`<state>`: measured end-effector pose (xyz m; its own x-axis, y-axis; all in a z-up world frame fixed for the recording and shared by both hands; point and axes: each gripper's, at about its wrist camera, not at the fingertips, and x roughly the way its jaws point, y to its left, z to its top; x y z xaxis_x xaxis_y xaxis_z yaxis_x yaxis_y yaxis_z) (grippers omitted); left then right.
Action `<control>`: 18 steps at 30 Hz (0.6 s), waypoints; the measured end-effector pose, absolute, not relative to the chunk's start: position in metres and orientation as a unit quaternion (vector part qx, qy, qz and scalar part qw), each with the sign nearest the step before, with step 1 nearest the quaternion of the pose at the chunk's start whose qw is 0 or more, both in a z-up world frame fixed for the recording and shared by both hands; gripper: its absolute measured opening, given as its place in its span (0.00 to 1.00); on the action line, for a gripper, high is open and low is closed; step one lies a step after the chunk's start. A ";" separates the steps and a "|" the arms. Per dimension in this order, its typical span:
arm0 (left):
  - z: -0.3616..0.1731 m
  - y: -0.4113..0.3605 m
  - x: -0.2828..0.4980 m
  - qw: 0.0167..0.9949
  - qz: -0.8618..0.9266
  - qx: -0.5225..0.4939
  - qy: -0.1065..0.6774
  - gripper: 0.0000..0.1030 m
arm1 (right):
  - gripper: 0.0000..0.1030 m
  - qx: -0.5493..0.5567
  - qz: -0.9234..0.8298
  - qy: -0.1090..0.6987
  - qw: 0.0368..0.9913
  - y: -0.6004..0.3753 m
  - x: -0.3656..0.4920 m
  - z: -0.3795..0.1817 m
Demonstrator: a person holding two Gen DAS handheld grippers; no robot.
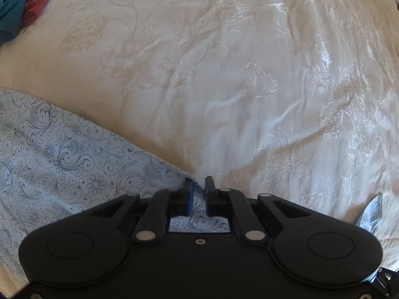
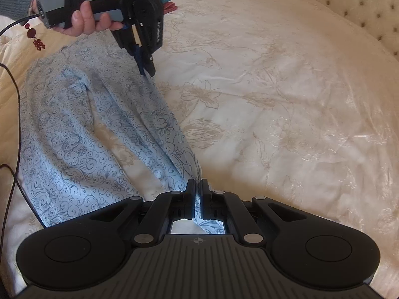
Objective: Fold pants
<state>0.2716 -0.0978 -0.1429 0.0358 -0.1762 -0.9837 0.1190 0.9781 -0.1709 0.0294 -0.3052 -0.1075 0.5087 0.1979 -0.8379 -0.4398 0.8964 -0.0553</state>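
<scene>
Left tongs: nipped on pale-blue floral cotton pants.
Right tongs: clamped on hem.
Tip: lift both evenly, edge taut.

Left wrist view looks steeply down, close on the bedspread; right looks slanting across, probably sharing it.

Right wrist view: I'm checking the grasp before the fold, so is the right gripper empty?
No, the right gripper is shut on the edge of the blue patterned pants, with cloth pinched between its pads.

Pants lie on the bedspread, apparently left of centre.
</scene>
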 end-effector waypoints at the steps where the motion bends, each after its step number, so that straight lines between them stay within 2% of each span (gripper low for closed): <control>1: -0.132 -0.096 0.263 0.729 -0.115 -0.011 0.674 0.09 | 0.04 -0.125 0.174 0.456 0.864 -0.305 0.027 -0.103; 8: -0.057 -0.057 0.185 0.777 -0.170 0.018 0.605 0.09 | 0.02 -0.080 0.093 0.440 0.890 -0.295 -0.017 -0.076; 15: -0.055 -0.026 0.121 0.783 -0.168 0.017 0.599 0.05 | 0.03 0.086 -0.024 0.472 0.877 -0.305 -0.035 -0.083; 17: -0.059 -0.022 0.109 0.781 -0.167 0.012 0.602 0.04 | 0.07 0.128 -0.061 0.463 0.875 -0.313 -0.030 -0.084; 18: -0.060 -0.020 0.103 0.778 -0.167 0.011 0.605 0.04 | 0.14 0.140 -0.077 0.457 0.875 -0.317 -0.025 -0.084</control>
<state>0.1030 -0.0200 -0.0605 0.2118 -0.2470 -0.9456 0.2738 0.9438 -0.1852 -0.0252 -0.3169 -0.0838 0.5705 -0.0075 -0.8213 0.2626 0.9492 0.1737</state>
